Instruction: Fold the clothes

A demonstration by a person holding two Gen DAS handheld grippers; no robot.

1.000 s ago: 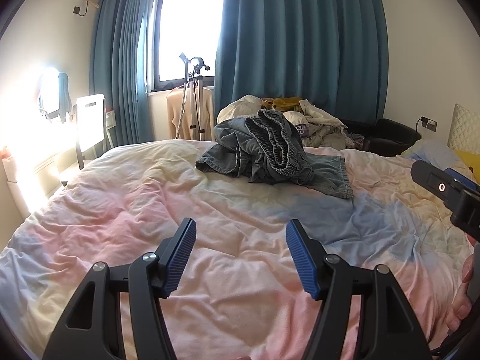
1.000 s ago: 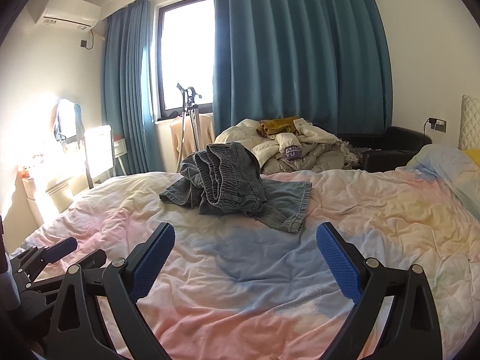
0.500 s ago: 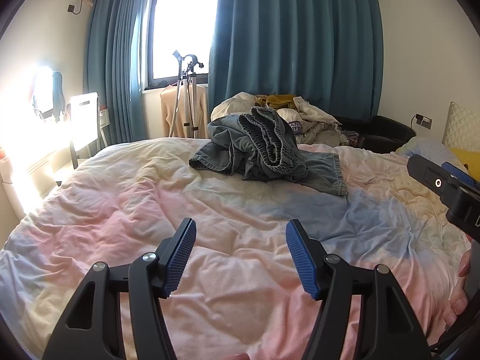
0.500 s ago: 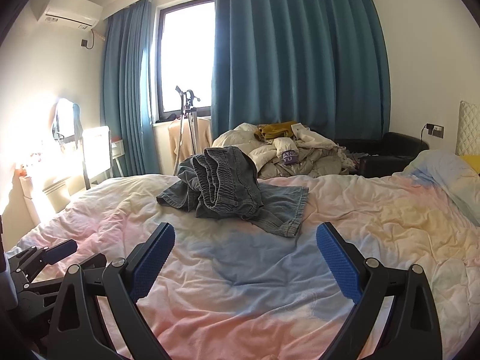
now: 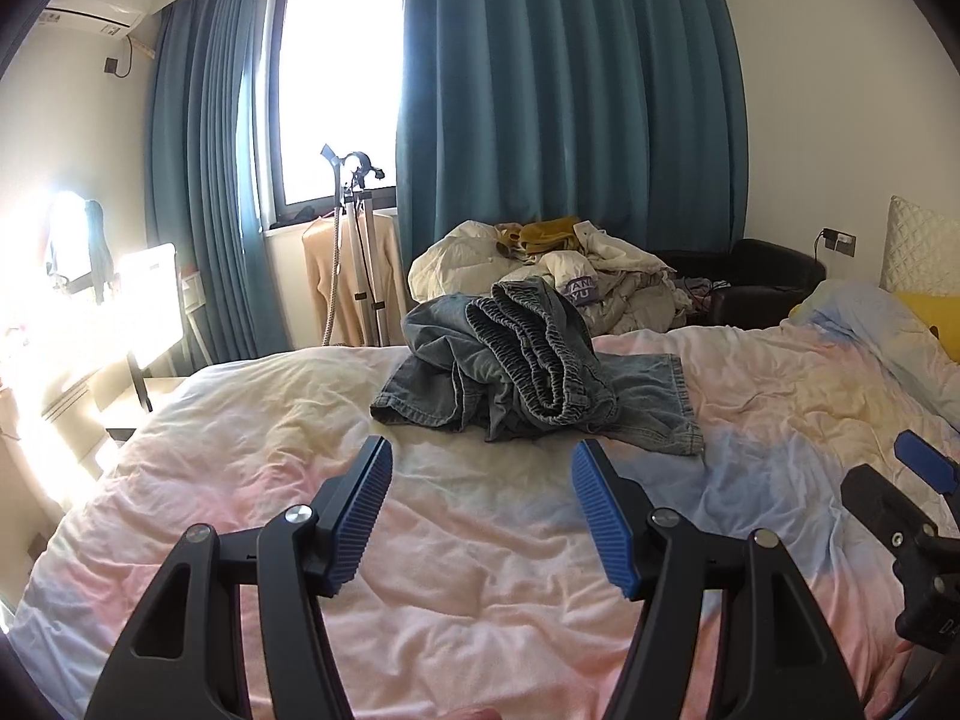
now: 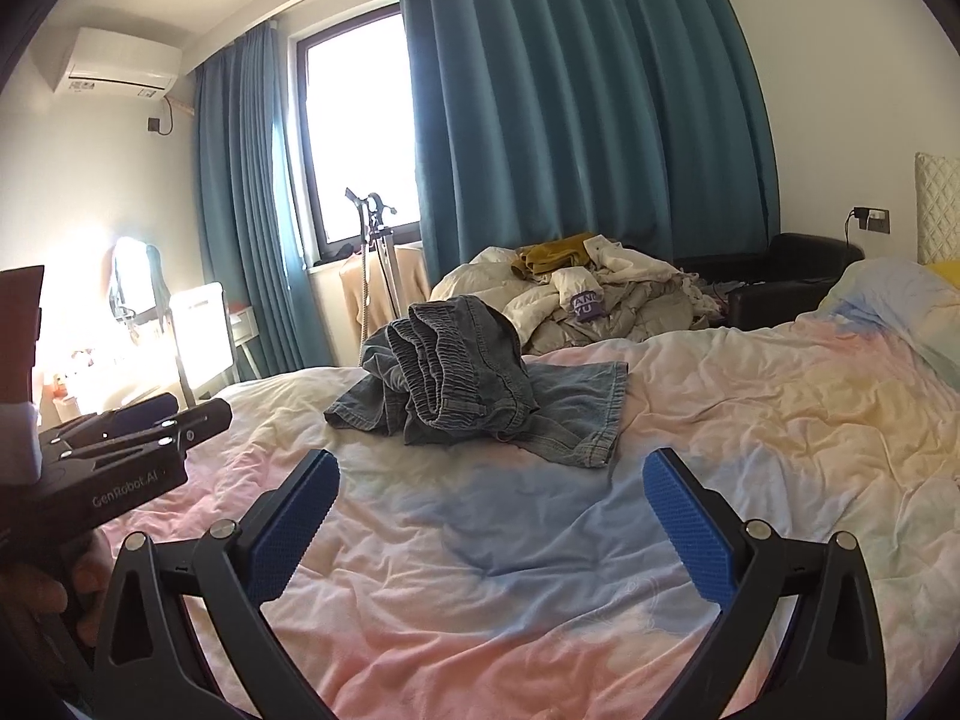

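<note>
A: From the left wrist view, where does the garment lie?

B: The denim garment sits in a crumpled heap on the bed, toward the far side, ahead of the left gripper and apart from it. Its ribbed elastic waistband is bunched up on top, and one flat panel with a stitched hem spreads out to the right on the pink, blue and yellow duvet.

A: And the jaws there?

B: They stand wide apart with nothing between them, only duvet below. The right gripper shows at the right edge, over the bed.

A: Anything behind the garment?

B: A pile of pale bedding and clothes beyond the bed, teal curtains and a bright window.

A: Now the right wrist view?

B: The same denim garment lies ahead and slightly left of the right gripper. It is grey-blue, faded and heaped, with the gathered waistband uppermost and a hemmed leg lying flat toward the right. The jaws are wide apart, holding nothing. The left gripper enters from the left edge, held in a hand; from this side it cannot be told how far its jaws are spread.
</note>
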